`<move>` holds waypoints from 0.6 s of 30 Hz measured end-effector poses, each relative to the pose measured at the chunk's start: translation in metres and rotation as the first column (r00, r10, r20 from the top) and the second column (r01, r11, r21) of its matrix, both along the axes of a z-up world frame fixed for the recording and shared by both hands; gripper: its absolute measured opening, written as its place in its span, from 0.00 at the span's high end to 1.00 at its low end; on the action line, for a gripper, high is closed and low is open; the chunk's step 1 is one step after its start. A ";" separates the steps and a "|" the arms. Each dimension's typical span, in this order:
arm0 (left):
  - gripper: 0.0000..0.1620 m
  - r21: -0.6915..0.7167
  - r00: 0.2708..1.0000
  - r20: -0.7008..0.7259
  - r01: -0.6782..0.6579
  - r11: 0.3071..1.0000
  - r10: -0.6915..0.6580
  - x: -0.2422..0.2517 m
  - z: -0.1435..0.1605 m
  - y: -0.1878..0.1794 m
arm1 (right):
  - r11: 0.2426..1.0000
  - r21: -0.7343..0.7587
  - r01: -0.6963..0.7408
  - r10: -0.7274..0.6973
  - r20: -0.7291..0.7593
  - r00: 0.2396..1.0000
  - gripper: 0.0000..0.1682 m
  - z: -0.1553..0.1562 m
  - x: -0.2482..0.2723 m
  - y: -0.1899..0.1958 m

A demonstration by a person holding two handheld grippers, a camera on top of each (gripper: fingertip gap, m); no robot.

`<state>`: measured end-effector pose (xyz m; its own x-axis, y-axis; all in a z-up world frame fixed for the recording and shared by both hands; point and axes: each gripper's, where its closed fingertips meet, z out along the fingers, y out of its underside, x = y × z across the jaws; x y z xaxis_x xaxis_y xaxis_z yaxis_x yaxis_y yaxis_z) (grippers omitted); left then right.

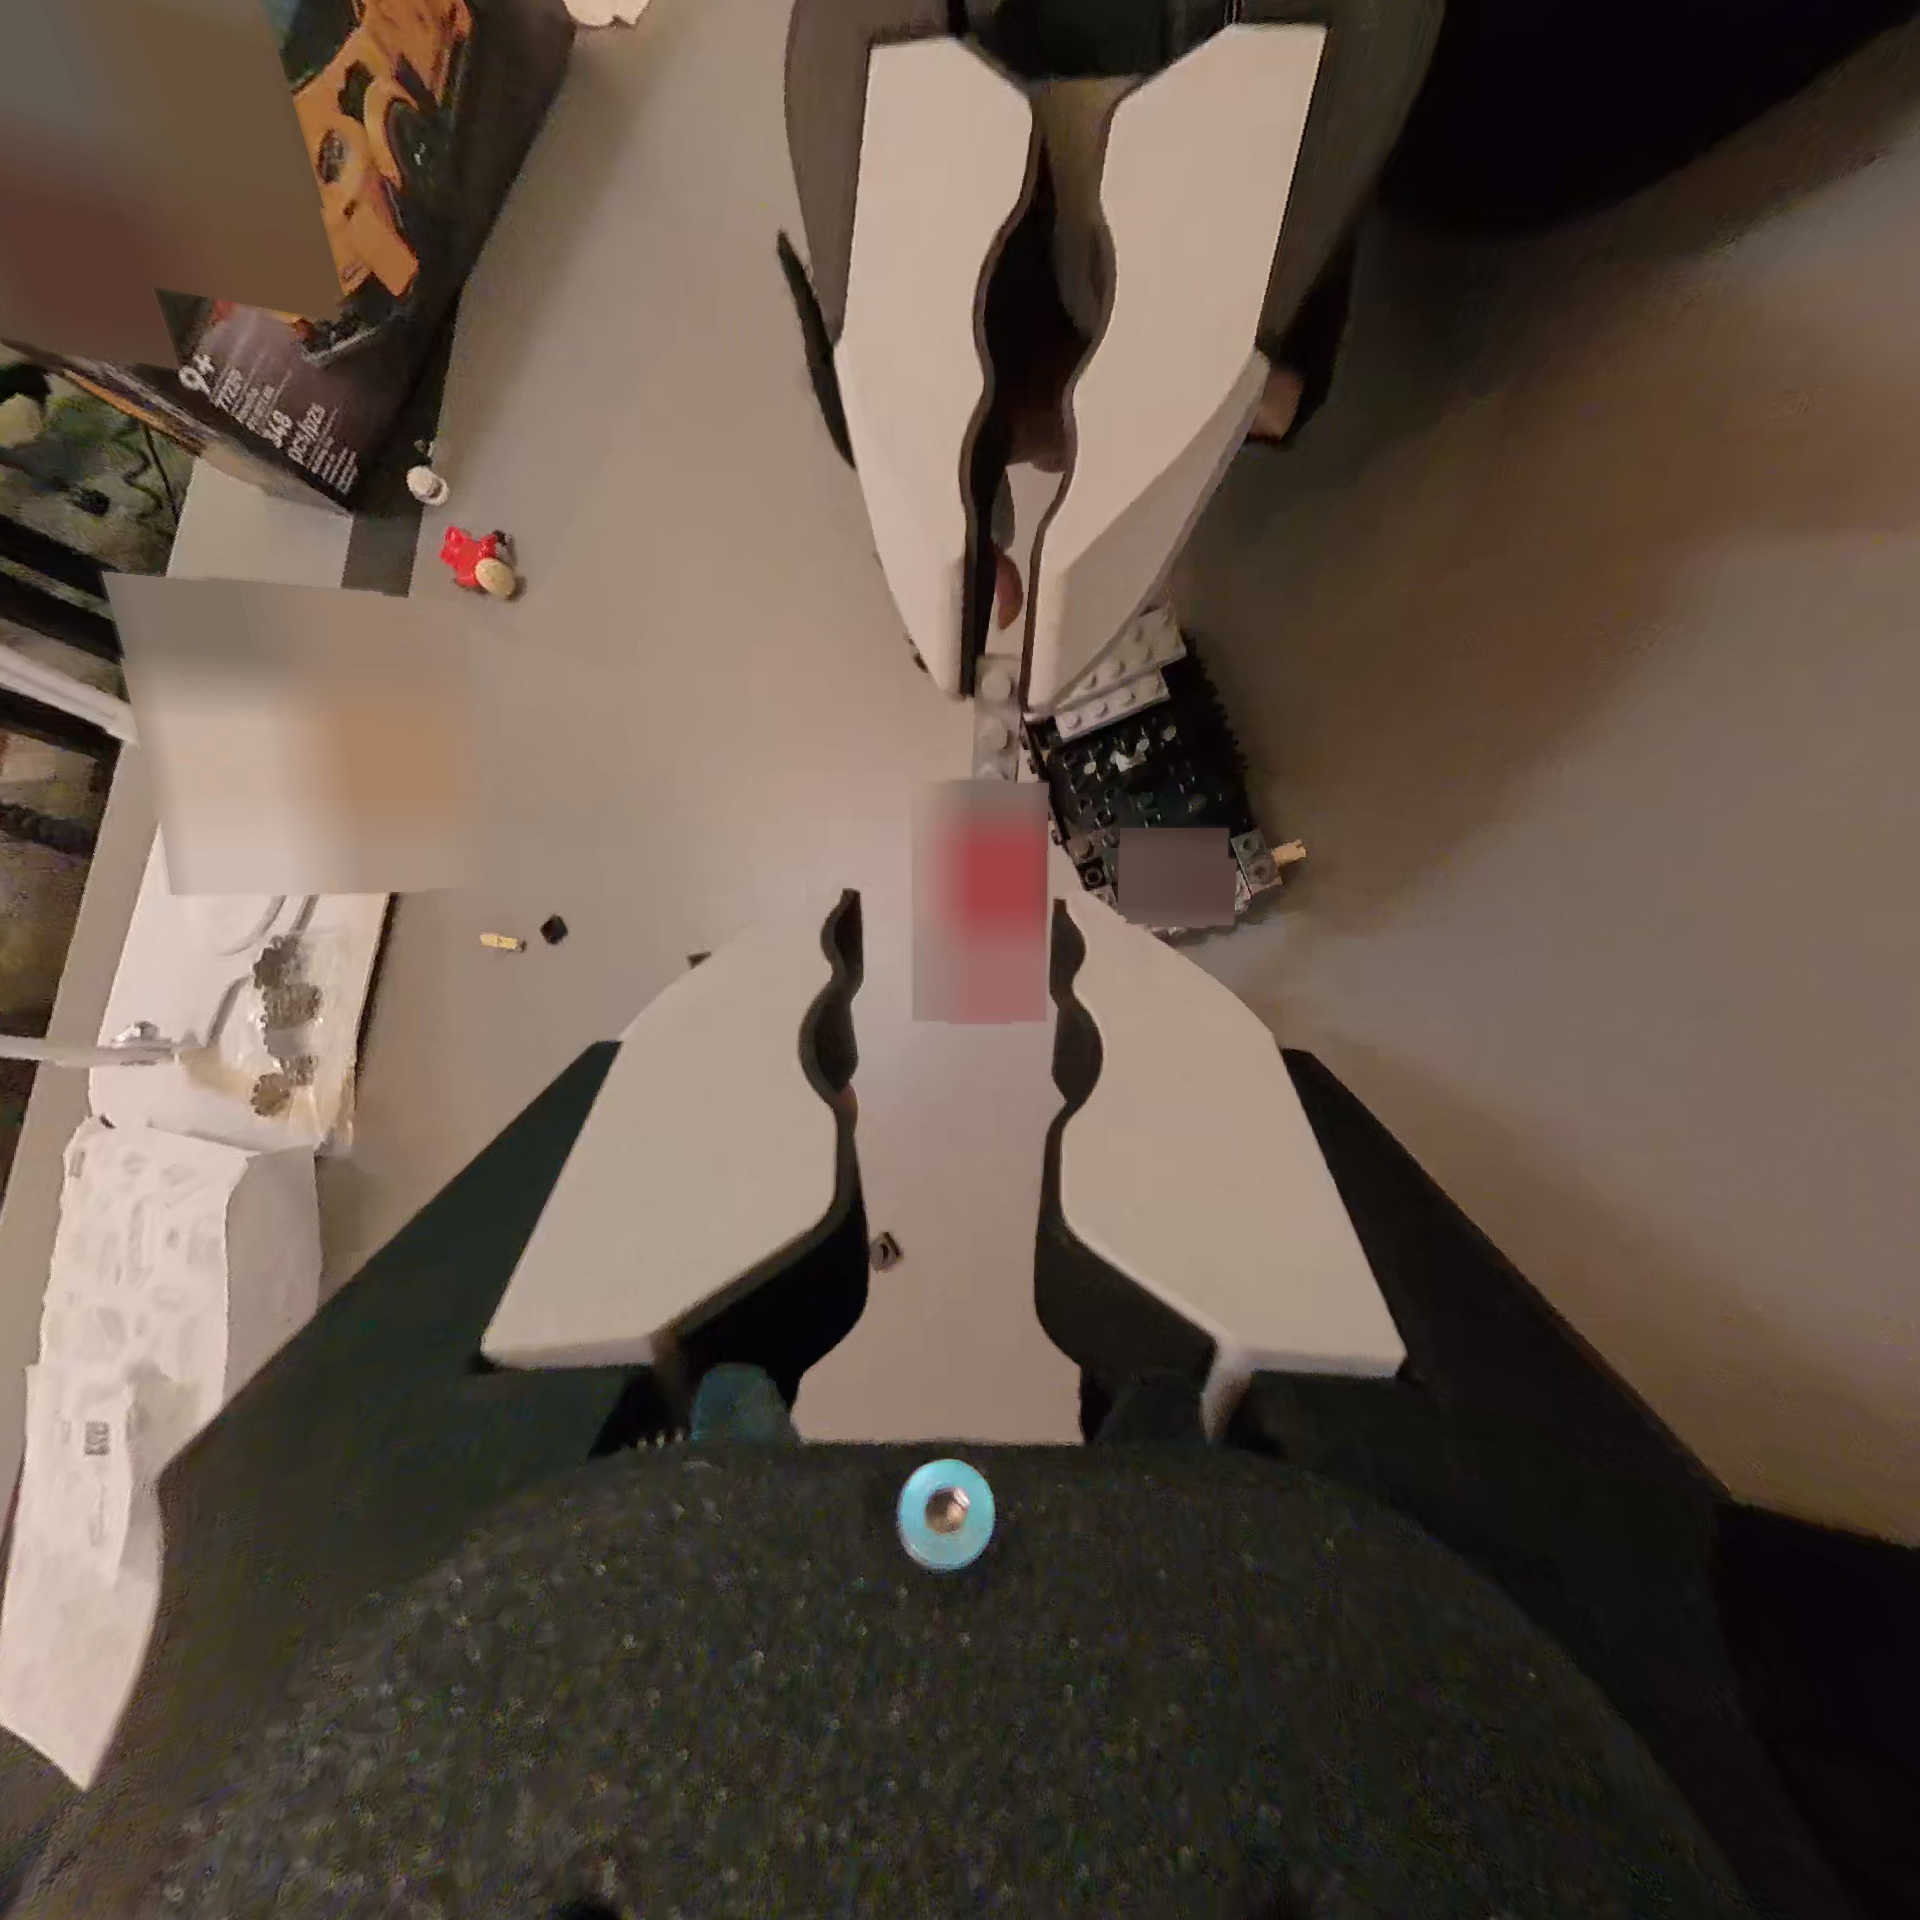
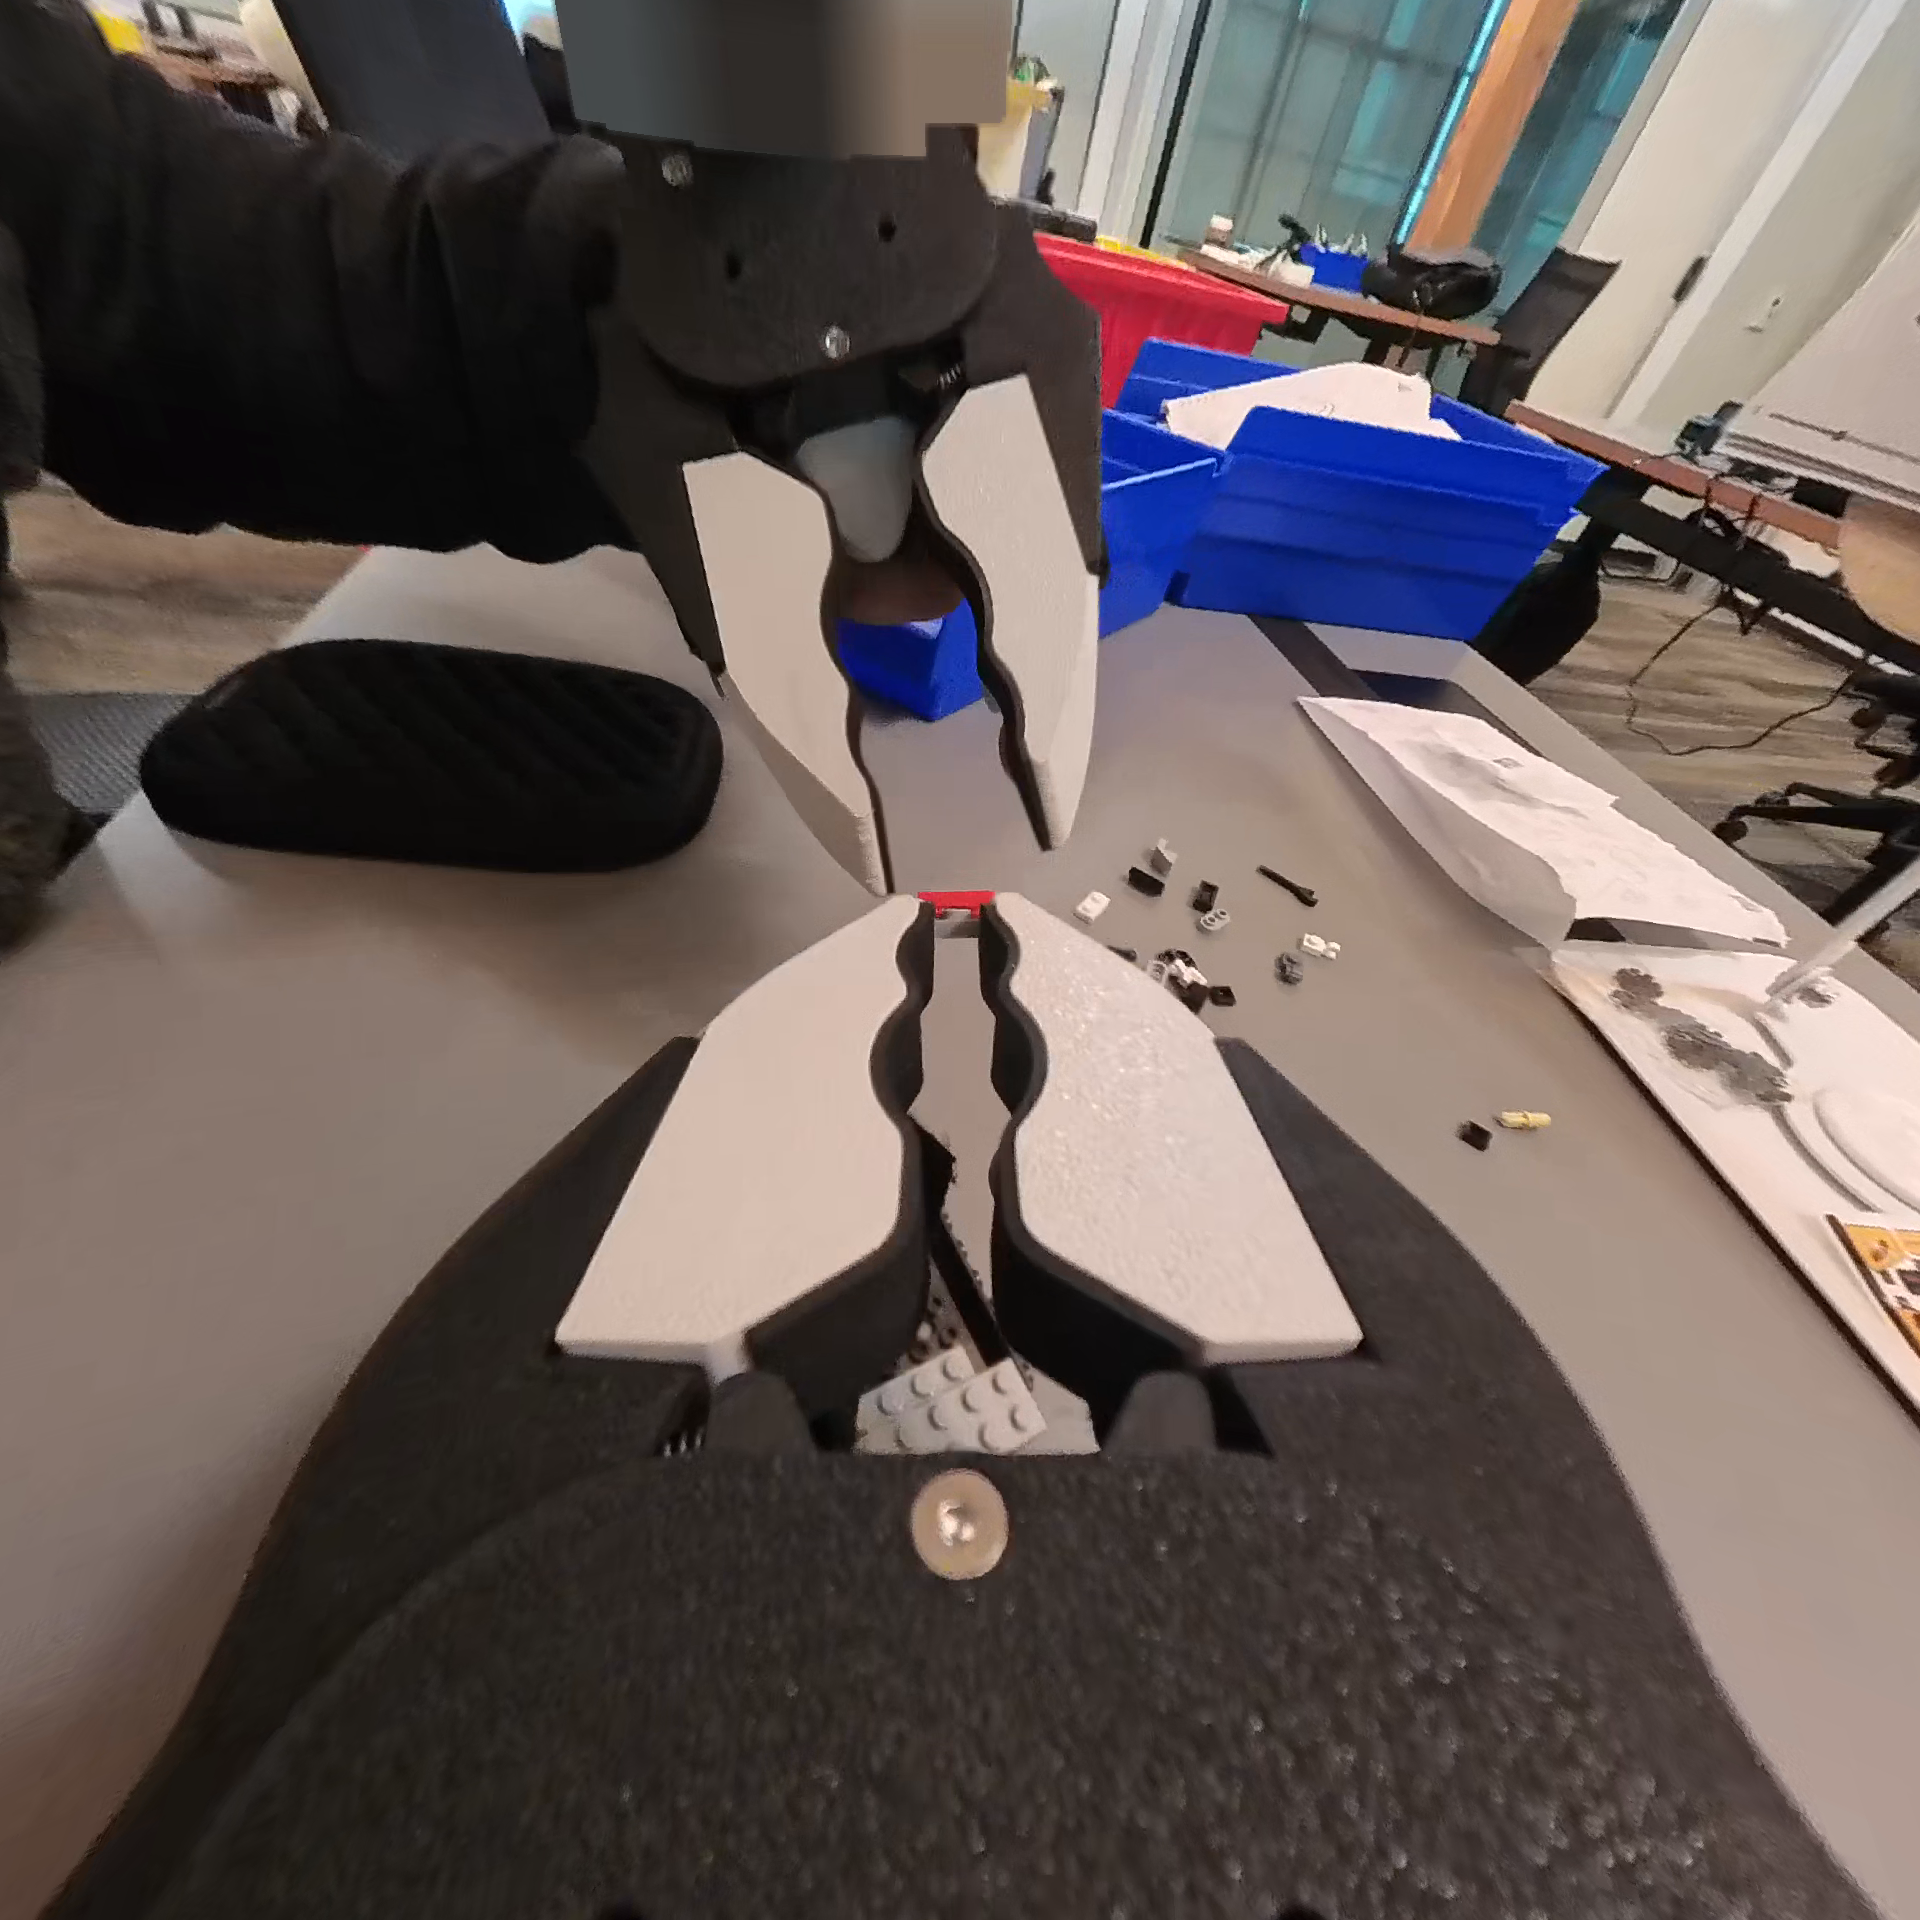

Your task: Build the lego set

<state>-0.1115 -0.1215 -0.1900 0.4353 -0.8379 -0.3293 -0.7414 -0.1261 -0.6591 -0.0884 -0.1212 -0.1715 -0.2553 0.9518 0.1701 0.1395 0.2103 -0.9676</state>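
My right gripper (image 2: 951, 914) is shut on the partly built lego model, a black chassis (image 1: 1132, 769) with light grey plates (image 2: 956, 1403). A small red piece (image 2: 951, 902) sits on the model's end at the right fingertips. In the left wrist view the right gripper (image 1: 1003, 681) comes in from the top and pinches a grey studded strip (image 1: 995, 727) of the model. My left gripper (image 1: 956, 914) is open and empty. It faces the right one tip to tip and hangs just above the red piece (image 2: 966, 857).
The grey table (image 2: 312, 1039) carries several small loose pieces (image 2: 1205, 935), a tan pin (image 2: 1522, 1119), a red piece (image 1: 468, 551), the set box (image 1: 343, 260), paper sheets and bags (image 1: 156, 1299), a black pad (image 2: 436, 758) and blue bins (image 2: 1351, 520). Both grippers' tips are close together, under 4 cm apart.
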 end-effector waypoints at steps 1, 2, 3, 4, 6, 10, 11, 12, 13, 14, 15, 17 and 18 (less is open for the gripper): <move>0.78 -0.012 1.000 -0.001 0.002 1.000 -0.002 -0.001 -0.003 -0.002 | 1.000 -0.007 -0.004 0.004 -0.003 1.000 0.96 0.000 0.000 -0.001; 0.78 -0.027 1.000 -0.006 0.009 1.000 -0.009 -0.001 -0.008 -0.004 | 1.000 -0.009 -0.005 0.005 -0.006 1.000 0.96 0.000 -0.001 -0.001; 0.80 -0.031 1.000 -0.016 0.015 0.999 -0.016 -0.001 -0.012 -0.005 | 1.000 -0.011 -0.008 0.008 -0.005 1.000 0.96 0.000 -0.001 -0.002; 0.84 -0.029 0.999 -0.025 0.020 0.999 -0.021 0.000 -0.014 -0.006 | 1.000 -0.010 -0.011 0.011 -0.002 1.000 0.96 -0.001 -0.001 -0.003; 0.90 -0.011 0.999 -0.033 0.015 1.000 -0.016 -0.001 -0.015 -0.004 | 1.000 -0.014 -0.013 0.013 0.005 1.000 0.96 -0.002 -0.001 -0.003; 0.90 -0.022 0.999 0.037 0.015 1.000 -0.014 -0.001 -0.007 -0.006 | 1.000 -0.002 -0.016 0.016 0.027 1.000 0.96 -0.006 0.000 -0.003; 0.90 -0.040 0.997 0.077 0.018 0.999 -0.015 0.000 -0.004 -0.008 | 1.000 0.008 -0.020 0.020 0.034 0.999 0.96 -0.008 -0.001 -0.004; 0.90 -0.057 0.993 0.114 0.014 0.998 -0.007 -0.001 -0.001 -0.010 | 1.000 0.015 -0.022 0.022 0.038 0.999 0.96 -0.009 -0.001 -0.005; 0.90 -0.065 0.990 0.143 0.002 0.998 0.007 -0.004 0.002 -0.010 | 1.000 0.020 -0.020 0.019 0.042 0.999 0.96 -0.010 -0.001 -0.004; 0.90 -0.068 0.987 0.157 -0.015 0.998 0.026 -0.008 0.005 -0.011 | 1.000 0.026 -0.012 0.011 0.043 0.999 0.96 -0.010 0.000 -0.003; 0.90 -0.058 0.987 0.150 -0.047 0.997 0.055 -0.016 0.008 -0.012 | 0.999 0.032 0.001 -0.003 0.042 0.999 0.96 -0.010 0.000 0.000; 0.90 -0.013 0.986 0.051 -0.160 0.987 0.160 -0.052 0.017 -0.014 | 0.998 0.048 0.046 -0.048 0.042 0.998 0.96 -0.008 0.002 0.012; 0.90 -0.007 0.972 -0.027 -0.233 0.973 0.232 -0.078 0.021 -0.018 | 0.996 0.051 0.076 -0.078 0.047 0.996 0.96 -0.008 0.004 0.020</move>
<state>-0.1899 -0.1397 -0.1692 0.6098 -0.7182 -0.3352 -0.7080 -0.3036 -0.6376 -0.0844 -0.1014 -0.1794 -0.1905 0.9599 0.2059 0.2036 0.2438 -0.9482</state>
